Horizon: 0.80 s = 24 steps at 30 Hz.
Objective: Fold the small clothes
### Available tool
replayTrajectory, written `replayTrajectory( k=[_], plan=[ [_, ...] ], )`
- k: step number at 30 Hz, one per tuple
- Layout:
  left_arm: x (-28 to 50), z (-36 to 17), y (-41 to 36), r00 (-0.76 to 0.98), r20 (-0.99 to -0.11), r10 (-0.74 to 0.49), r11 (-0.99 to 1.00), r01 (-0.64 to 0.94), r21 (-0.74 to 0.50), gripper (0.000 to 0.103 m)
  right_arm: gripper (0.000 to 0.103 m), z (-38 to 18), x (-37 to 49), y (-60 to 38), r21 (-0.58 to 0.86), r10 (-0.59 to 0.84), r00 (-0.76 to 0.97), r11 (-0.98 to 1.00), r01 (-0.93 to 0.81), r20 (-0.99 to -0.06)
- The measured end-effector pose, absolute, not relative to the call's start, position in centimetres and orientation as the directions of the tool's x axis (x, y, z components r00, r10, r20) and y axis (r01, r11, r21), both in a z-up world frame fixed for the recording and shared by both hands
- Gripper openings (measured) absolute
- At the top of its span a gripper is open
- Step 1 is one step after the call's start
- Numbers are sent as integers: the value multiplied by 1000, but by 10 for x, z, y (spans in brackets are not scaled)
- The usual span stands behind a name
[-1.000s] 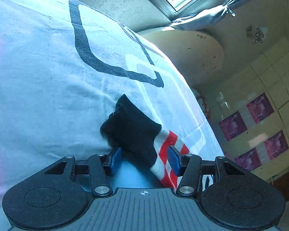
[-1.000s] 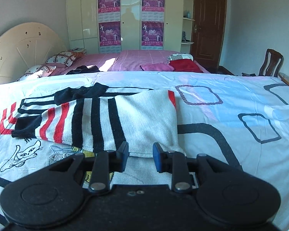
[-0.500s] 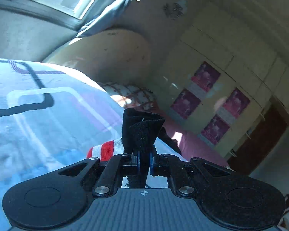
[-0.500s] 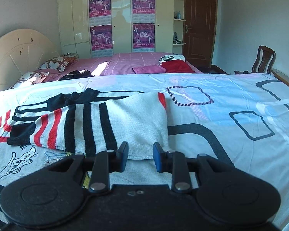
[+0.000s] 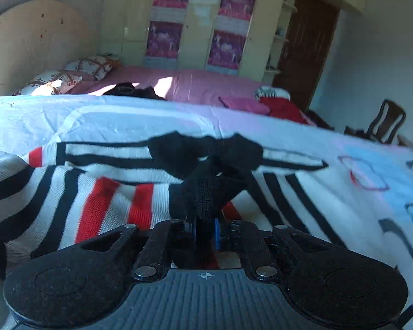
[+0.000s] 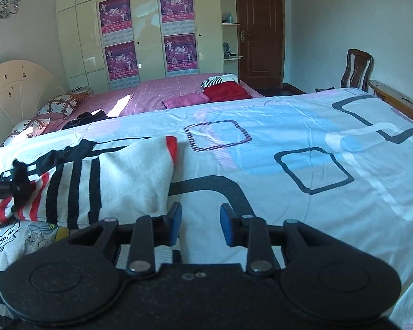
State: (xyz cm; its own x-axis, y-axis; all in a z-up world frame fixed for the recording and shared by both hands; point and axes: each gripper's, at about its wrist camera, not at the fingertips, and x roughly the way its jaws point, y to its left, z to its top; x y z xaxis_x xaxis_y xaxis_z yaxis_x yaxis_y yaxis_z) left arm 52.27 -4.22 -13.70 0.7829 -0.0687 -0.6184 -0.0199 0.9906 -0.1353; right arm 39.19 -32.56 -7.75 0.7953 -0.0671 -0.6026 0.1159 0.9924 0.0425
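Note:
A white knit sweater (image 5: pixel 110 192) with black and red stripes lies on the bed's patterned sheet (image 6: pixel 289 126). My left gripper (image 5: pixel 205 225) holds the sleeve's black cuff (image 5: pixel 206 192) between its pads, above the sweater's body near the black collar (image 5: pixel 206 151); its jaws are opening. In the right wrist view the left gripper (image 6: pixel 16 184) shows at the far left with the cuff, over the folded sweater (image 6: pixel 124 176). My right gripper (image 6: pixel 200 221) hovers over the sheet beside the sweater's right edge. Its jaws are opening and nothing is between them.
A white shirt with cartoon drawings (image 6: pixel 11 242) lies under the sweater at the near left. Beyond stands a pink bed (image 6: pixel 165 93) with a red garment (image 6: pixel 225 90) and pillows (image 6: pixel 57 104). A wooden chair (image 6: pixel 356 68) stands at the far right.
My left gripper shut on the black cuff, lifted it and swung the sleeve across onto the sweater's body while rolling. My right gripper moved right off the sweater's hem and its jaws widened a little.

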Motion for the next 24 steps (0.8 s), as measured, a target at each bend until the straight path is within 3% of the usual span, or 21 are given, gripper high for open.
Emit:
replayTrajectory(
  k=[3, 4, 14, 24],
  plan=[
    [505, -127, -51, 812, -580, -65, 993, -7, -121, 69, 35, -79, 392, -332, 56, -64, 797, 991, 122, -601],
    [498, -124, -51, 819, -572, -56, 993, -16, -120, 72, 35, -80, 393, -332, 63, -61, 798, 990, 122, -600],
    [434, -129, 13, 803, -594, 51, 984, -141, -107, 72, 36, -87, 420, -271, 168, 81, 805, 985, 24, -588],
    [397, -126, 94, 799, -576, 175, 967, -250, -53, 71, 36, -89, 459, -172, 324, 323, 737, 934, -149, -594]
  ],
)
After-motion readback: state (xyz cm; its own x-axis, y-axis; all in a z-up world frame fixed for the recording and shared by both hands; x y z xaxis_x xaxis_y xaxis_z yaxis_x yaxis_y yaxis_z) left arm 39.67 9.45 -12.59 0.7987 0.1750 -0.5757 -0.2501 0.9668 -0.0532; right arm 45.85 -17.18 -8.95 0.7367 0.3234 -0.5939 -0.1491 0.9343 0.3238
